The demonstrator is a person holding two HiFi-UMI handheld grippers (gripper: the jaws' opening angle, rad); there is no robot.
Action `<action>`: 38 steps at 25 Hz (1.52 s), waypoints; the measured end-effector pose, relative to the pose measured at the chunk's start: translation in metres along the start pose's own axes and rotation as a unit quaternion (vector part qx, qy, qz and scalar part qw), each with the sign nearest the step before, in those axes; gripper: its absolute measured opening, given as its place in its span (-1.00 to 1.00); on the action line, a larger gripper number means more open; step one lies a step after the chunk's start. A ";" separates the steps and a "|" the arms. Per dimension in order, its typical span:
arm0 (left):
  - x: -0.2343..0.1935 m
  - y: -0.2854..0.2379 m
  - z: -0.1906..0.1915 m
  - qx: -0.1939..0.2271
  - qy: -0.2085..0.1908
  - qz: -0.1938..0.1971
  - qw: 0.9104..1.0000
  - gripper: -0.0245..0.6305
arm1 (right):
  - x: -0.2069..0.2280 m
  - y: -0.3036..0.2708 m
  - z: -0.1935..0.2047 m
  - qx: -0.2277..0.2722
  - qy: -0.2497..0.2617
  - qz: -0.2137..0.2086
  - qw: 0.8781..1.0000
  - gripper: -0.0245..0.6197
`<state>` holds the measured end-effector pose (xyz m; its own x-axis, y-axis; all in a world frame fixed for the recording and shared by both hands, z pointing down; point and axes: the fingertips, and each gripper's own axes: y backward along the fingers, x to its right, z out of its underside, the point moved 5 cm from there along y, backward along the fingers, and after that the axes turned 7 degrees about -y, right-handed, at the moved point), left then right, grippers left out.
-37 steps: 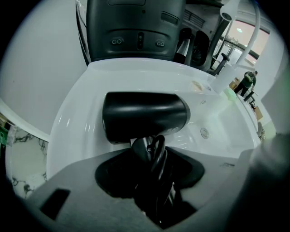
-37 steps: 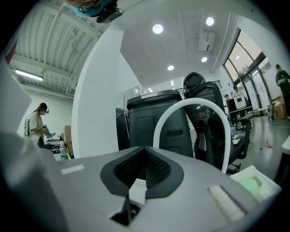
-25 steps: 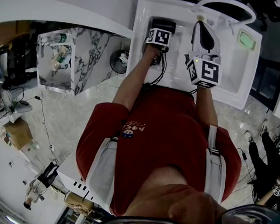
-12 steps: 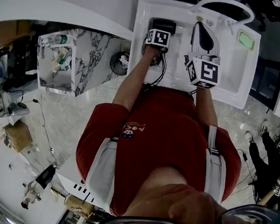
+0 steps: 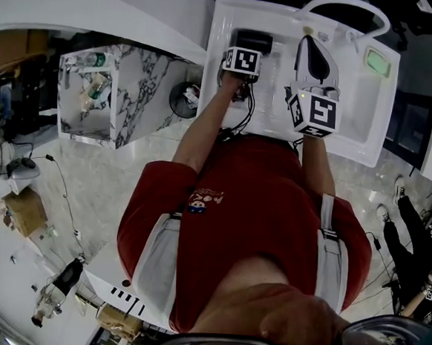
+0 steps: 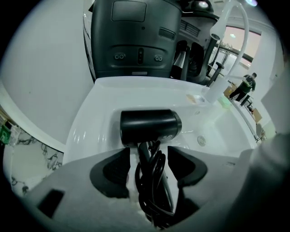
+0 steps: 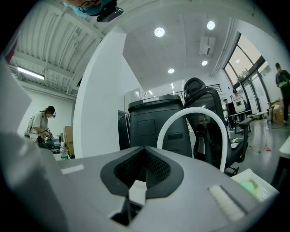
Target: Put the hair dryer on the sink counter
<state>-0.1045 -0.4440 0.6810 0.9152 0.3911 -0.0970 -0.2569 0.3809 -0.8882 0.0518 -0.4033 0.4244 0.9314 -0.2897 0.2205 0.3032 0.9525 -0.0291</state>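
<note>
Left tongs astride dryer, faucet nearby

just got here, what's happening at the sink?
A person is working two handheld tools at the white sink counter. The left tool has just been opening its jaws; the black hair dryer lies on the counter, its cord-wrapped handle between the jaws but clear of the pads. The right tool is shut, empty, held level.

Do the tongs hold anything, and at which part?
Nothing. The left tongs have just been opening, the hair dryer handle free between them; the right tongs are shut, empty.
</note>
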 end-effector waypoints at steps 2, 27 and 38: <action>-0.001 0.008 -0.002 0.012 0.000 -0.004 1.000 -0.12 | -0.002 0.003 -0.001 0.001 0.002 -0.001 1.000 -0.92; 0.012 0.146 -0.035 0.208 -0.015 -0.025 0.978 -0.16 | -0.033 0.027 -0.022 0.026 0.030 -0.009 0.999 -0.92; 0.012 0.204 -0.025 0.295 0.005 -0.037 0.955 -0.18 | -0.044 0.034 -0.031 0.034 0.044 -0.012 0.998 -0.92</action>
<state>-0.1378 -0.3826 0.4868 0.9400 0.3374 -0.0509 -0.3185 0.8140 -0.4858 0.0273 -0.3608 0.3834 0.9391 -0.3163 0.1340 0.3136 0.9486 0.0418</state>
